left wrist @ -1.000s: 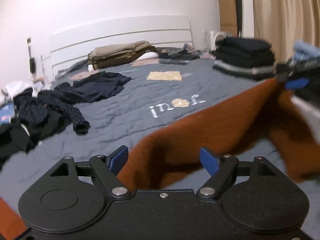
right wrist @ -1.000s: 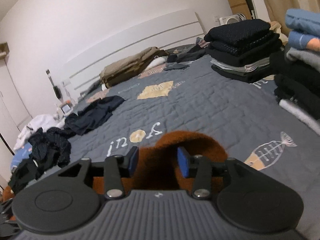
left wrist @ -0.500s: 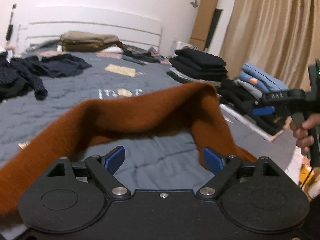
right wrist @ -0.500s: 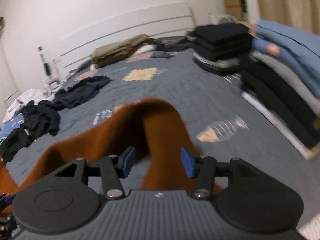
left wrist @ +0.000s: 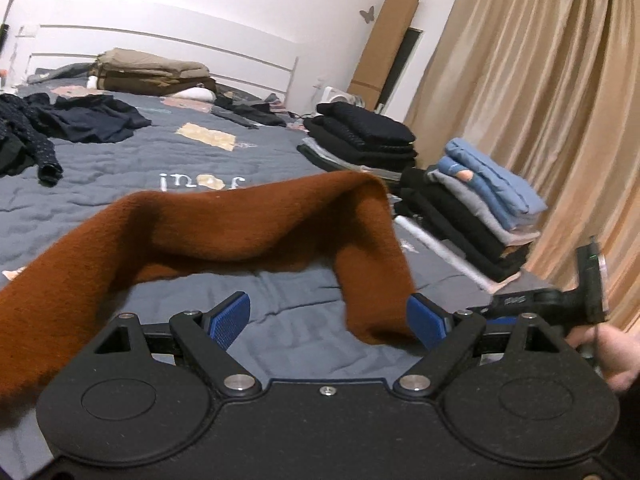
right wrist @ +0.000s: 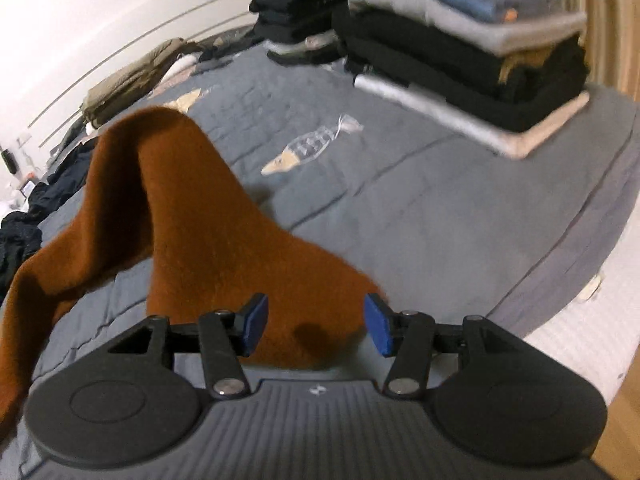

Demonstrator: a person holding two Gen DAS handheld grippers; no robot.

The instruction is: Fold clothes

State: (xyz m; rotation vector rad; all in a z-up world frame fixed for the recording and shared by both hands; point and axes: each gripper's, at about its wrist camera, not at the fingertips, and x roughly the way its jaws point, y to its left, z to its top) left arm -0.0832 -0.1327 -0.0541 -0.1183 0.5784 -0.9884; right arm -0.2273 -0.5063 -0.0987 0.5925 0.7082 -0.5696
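- The left gripper stood wide open, its blue pads well apart with nothing pressed between them.
- The rust cloth arched over the quilt ahead of the left gripper; its hanging right end dropped just inside the right pad, and whether it touched that pad could not be told.
- The cloth's other end ran down past the left edge of that view, beside the gripper's body.
- Bare quilt showed between the left pads, under the arch.
- The right gripper was about half open, its jaws having just been opening.
- In the right wrist view the cloth lay spread on the quilt between and just beyond the pads; neither pad pressed on it.
- From there the cloth rose to a peak up and to the left, then fell away towards the left edge.
- A hand held the right gripper, seen at the right edge of the left wrist view, near the cloth's hanging end.
- Folded stacks sat on the quilt beyond the cloth, well apart from it.
- Loose dark clothes lay on the far left of the quilt.
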